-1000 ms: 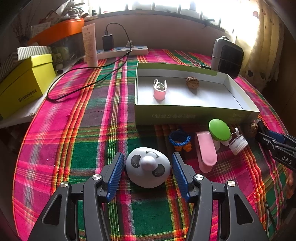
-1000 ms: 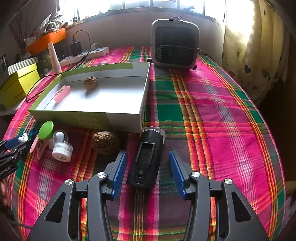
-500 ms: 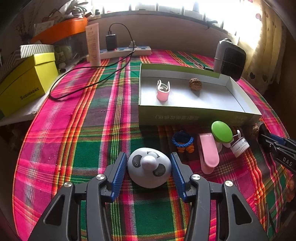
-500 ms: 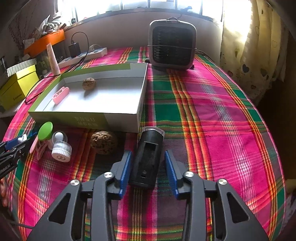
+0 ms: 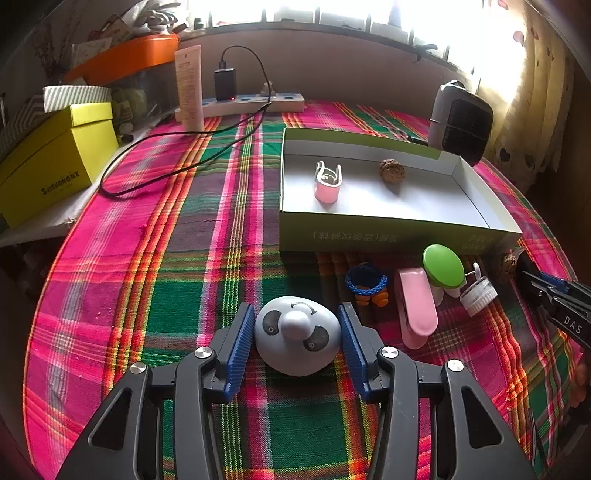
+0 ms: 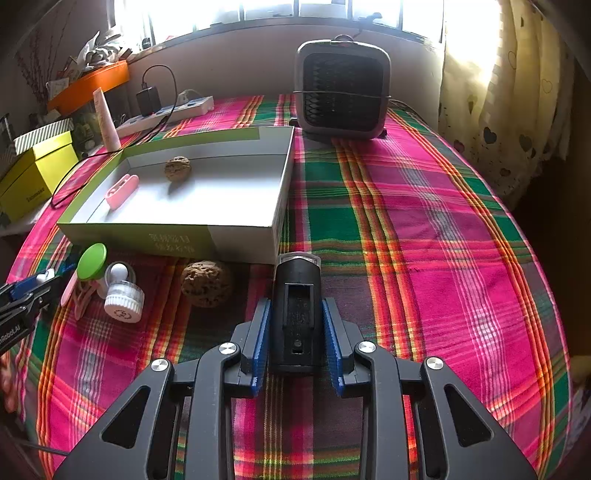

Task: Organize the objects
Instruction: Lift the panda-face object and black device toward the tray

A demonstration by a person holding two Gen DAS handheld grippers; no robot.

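Left wrist view shows the left gripper (image 5: 297, 334) pinching the panda toy (image 5: 297, 336) and the right gripper (image 6: 295, 341) pinching the black device (image 6: 295, 314), so both should lift straight, then clear the near wall of the box (image 5: 388, 236).

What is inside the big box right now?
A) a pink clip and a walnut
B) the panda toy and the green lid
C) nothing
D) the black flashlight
A: the box holds only a pink clip and a walnut.

Blown-out window (image 6: 332, 11) backlight, fisheye edges
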